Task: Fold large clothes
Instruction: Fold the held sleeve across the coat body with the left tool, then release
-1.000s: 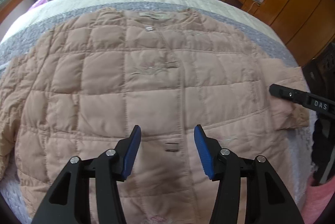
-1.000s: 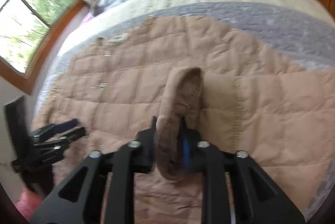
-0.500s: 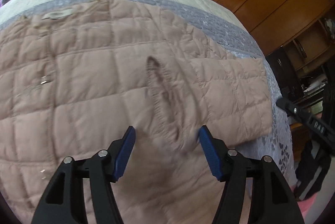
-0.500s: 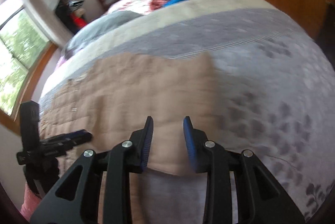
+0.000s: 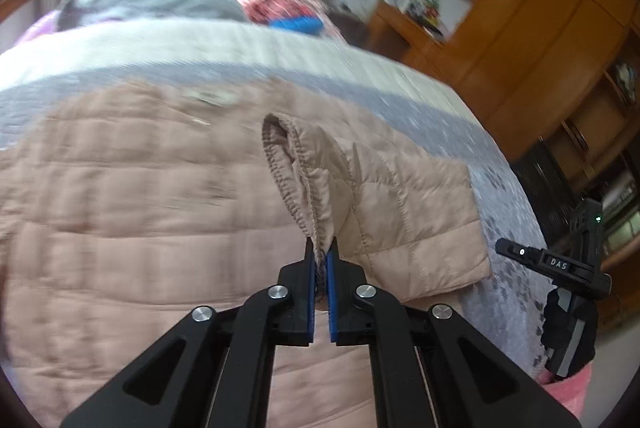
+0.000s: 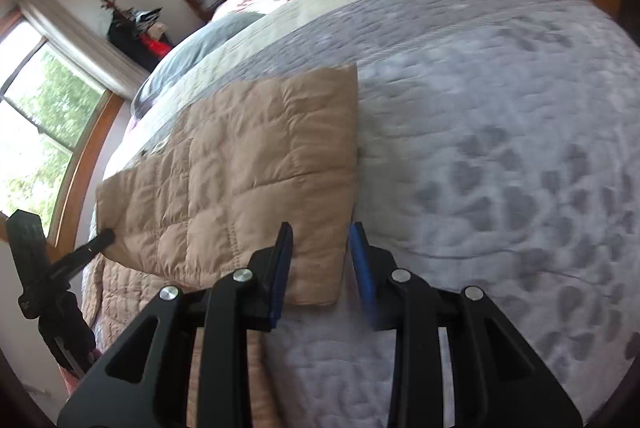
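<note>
A pale pink quilted jacket (image 5: 140,208) lies spread flat on the bed. Its sleeve (image 5: 400,208) is folded across the body. My left gripper (image 5: 320,256) is shut on the sleeve's ribbed cuff (image 5: 288,164) and holds that end a little off the jacket. In the right wrist view the folded sleeve (image 6: 240,168) is a flat tan panel. My right gripper (image 6: 320,240) hovers open above its near right corner, its pads pressing on nothing. The left gripper (image 6: 100,240) shows there at the sleeve's far left end, and the right gripper (image 5: 552,264) shows at the right of the left wrist view.
A grey patterned quilt (image 6: 500,148) covers the bed to the right of the jacket. A grey pillow (image 5: 152,4) and red and blue cloth (image 5: 288,16) lie near the headboard. Wooden wardrobes (image 5: 540,28) stand to the right, a window (image 6: 32,116) to the left.
My right gripper let go of the cuff and moved right to the sleeve's folded edge. My left gripper swung over to the cuff, shut on it and raised it.
</note>
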{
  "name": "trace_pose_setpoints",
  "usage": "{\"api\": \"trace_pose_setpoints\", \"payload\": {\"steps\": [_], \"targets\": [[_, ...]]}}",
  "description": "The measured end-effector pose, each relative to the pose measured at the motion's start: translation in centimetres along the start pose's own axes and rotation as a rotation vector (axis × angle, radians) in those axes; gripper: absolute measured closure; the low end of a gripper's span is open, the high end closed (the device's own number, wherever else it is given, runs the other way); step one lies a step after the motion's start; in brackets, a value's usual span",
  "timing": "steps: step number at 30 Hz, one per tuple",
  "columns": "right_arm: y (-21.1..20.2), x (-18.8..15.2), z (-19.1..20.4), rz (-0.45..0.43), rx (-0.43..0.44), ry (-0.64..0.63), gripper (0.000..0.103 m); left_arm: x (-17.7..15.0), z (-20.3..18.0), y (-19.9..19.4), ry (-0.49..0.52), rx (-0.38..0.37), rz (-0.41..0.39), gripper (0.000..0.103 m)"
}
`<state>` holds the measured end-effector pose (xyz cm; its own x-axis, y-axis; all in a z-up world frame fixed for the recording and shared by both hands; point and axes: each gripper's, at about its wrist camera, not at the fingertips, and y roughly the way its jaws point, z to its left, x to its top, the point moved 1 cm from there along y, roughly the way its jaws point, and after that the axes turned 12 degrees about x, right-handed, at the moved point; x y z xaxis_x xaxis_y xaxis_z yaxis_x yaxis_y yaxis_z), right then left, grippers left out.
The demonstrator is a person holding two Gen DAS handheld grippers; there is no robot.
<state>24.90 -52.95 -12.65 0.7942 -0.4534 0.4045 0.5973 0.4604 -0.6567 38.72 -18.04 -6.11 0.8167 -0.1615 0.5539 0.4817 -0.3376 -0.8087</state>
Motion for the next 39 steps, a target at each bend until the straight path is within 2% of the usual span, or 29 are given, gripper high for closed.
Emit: {"api": "trace_pose_setpoints", "payload": {"steps": [5, 7, 11, 13, 16, 17, 20, 22, 23, 25, 27, 29, 32, 34, 37, 39], "targets": [[3.6, 0.2, 3.7, 0.070, 0.033, -0.060, 0.073, -0.5, 5.5, -3.0, -0.045, 0.095, -0.065, 0.099], [4.9, 0.3, 5.4, 0.092, 0.045, -0.089, 0.073, -0.5, 7.4, -3.1, -0.066, 0.116, -0.067, 0.099], [7.7, 0.8, 7.4, 0.127, 0.009, -0.128, 0.073, -1.1, 11.0, -1.3, -0.127, 0.151, -0.011, 0.099], [9.1, 0.5, 7.5, 0.153, -0.021, -0.131, 0.076, -1.9, 12.2, 0.9, -0.133, 0.174, 0.046, 0.099], [10.5, 0.1, 7.6, 0.178, -0.083, -0.149, 0.077, -3.2, 13.8, 3.6, -0.160, 0.163, 0.121, 0.097], [10.8, 0.1, 7.6, 0.183, -0.091, -0.152, 0.077, -3.5, 14.1, 4.1, -0.171, 0.150, 0.118, 0.097], [11.1, 0.2, 7.7, 0.190, -0.102, -0.144, 0.077, -3.6, 13.9, 4.1, -0.157, 0.154, 0.119, 0.095], [10.9, 0.5, 8.0, 0.194, -0.103, -0.134, 0.076, -3.2, 13.9, 4.0, -0.157, 0.165, 0.133, 0.091], [10.7, 0.7, 8.1, 0.189, -0.103, -0.132, 0.073, -3.0, 13.9, 3.4, -0.167, 0.178, 0.138, 0.086], [9.0, 1.0, 9.7, 0.140, -0.070, -0.152, 0.073, -2.0, 14.3, 1.5, -0.191, 0.215, 0.090, 0.085], [8.1, 1.0, 11.7, 0.122, -0.031, -0.178, 0.072, -1.5, 13.1, -1.1, -0.171, 0.268, -0.005, 0.085], [8.6, 0.6, 13.0, 0.153, -0.021, -0.188, 0.072, -1.2, 11.2, -2.3, -0.120, 0.256, -0.040, 0.084], [10.7, -0.5, 14.7, 0.204, -0.037, -0.214, 0.072, -1.5, 8.2, -1.8, -0.050, 0.205, -0.024, 0.084], [12.0, -1.1, 14.5, 0.230, -0.044, -0.202, 0.072, -2.1, 7.4, -0.5, -0.021, 0.222, -0.001, 0.084], [14.3, -1.9, 12.8, 0.268, -0.087, -0.171, 0.073, -3.2, 7.6, 3.3, -0.011, 0.264, 0.098, 0.084], [15.0, -2.2, 12.1, 0.262, -0.080, -0.149, 0.073, -3.7, 8.1, 4.4, -0.019, 0.250, 0.100, 0.087]]}}
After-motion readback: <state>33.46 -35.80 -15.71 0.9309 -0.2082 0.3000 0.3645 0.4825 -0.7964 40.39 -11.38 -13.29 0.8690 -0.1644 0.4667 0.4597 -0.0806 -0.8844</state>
